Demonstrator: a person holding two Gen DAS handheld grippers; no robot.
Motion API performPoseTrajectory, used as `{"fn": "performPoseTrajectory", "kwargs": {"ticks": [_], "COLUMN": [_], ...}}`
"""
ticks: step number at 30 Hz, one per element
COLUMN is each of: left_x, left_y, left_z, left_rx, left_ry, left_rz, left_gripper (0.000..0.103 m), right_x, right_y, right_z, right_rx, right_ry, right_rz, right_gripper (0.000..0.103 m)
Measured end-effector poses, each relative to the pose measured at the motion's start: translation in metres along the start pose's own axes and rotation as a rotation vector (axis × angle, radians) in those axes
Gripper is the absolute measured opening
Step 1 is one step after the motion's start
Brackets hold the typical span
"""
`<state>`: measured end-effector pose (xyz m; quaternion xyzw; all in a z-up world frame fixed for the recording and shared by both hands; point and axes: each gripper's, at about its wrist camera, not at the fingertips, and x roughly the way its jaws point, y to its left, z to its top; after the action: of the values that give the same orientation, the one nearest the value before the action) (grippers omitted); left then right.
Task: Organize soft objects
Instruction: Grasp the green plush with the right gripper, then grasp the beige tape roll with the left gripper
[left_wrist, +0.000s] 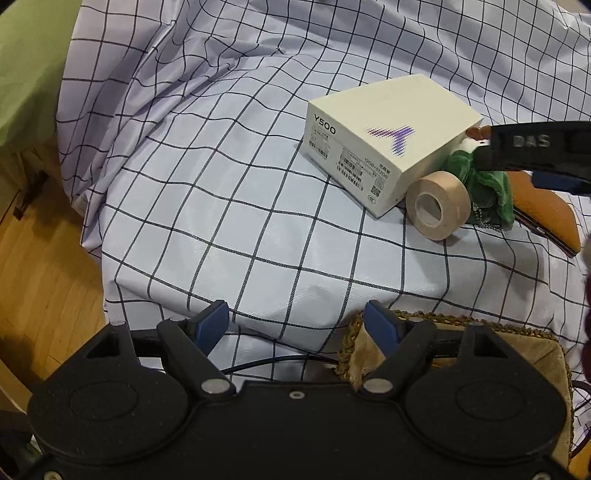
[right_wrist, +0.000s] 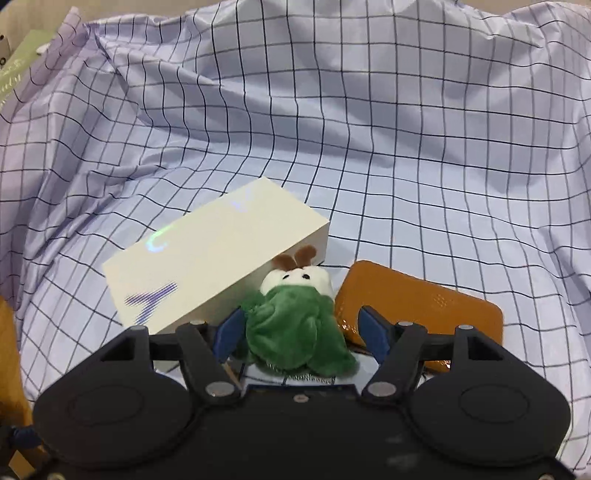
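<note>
In the left wrist view, the left gripper (left_wrist: 295, 321) is seen with its blue-padded jaws spread apart and nothing between them, above a checked cloth (left_wrist: 221, 206) that is draped in folds over the surface. Under the gripper's right finger a tan cushion with a braided edge (left_wrist: 509, 354) is partly covered by the gripper body. Farther off, a white box (left_wrist: 384, 136) printed with a purple mark is laid on the cloth, and a roll of beige tape (left_wrist: 437, 205) is stood on its edge just beside the box's near corner. Behind the tape a green plush toy (left_wrist: 487, 184) is found, touching the box, with an orange case (left_wrist: 546, 210) at its far side. The right gripper (left_wrist: 517, 162) is seen entering from the right edge, its fingers reaching over the plush toy; whether the toy is pressed cannot be told from this view. A strip of wooden floor (left_wrist: 40, 266) is visible at the left. In the right wrist view, the right gripper (right_wrist: 301, 328) is held over the green plush toy (right_wrist: 295, 325), which is placed between the two blue pads. The left pad appears to touch the toy's side, while a gap is left at the right pad, so the toy is straddled but not clamped. The toy's white head is leaned against the white box (right_wrist: 207, 266), and the orange case (right_wrist: 424, 306) is laid just beside it on the checked cloth (right_wrist: 406, 147).
</note>
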<state>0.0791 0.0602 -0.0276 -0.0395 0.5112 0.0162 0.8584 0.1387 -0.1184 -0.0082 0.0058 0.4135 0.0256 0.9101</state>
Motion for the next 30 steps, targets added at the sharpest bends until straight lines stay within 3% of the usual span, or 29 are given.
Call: {"fn": "performPoseTrajectory", "kwargs": {"ticks": [12, 17, 20, 30], "left_x": [0.003, 0.003, 0.0, -0.009], "left_y": [0.005, 0.005, 0.004, -0.015], "left_z": [0.003, 0.002, 0.002, 0.02], "left_rx": [-0.02, -0.021, -0.019, -0.011], "left_ry": [0.007, 0.006, 0.002, -0.062], "left_rz": [-0.018, -0.018, -0.017, -0.008], "left_gripper": [0.076, 0.076, 0.076, 0.076], "right_x": [0.03, 0.029, 0.024, -0.032], "right_y": [0.017, 0.015, 0.01, -0.022], "right_z": [0.001, 0.001, 0.002, -0.009], "right_rx": [-0.086, -0.086, -0.069, 0.029], "right_ry": [0.031, 0.046, 0.042, -0.052], "right_rz": [-0.015, -0.001, 0.012, -0.001], "right_gripper": [0.068, 0.053, 0.046, 0.046]}}
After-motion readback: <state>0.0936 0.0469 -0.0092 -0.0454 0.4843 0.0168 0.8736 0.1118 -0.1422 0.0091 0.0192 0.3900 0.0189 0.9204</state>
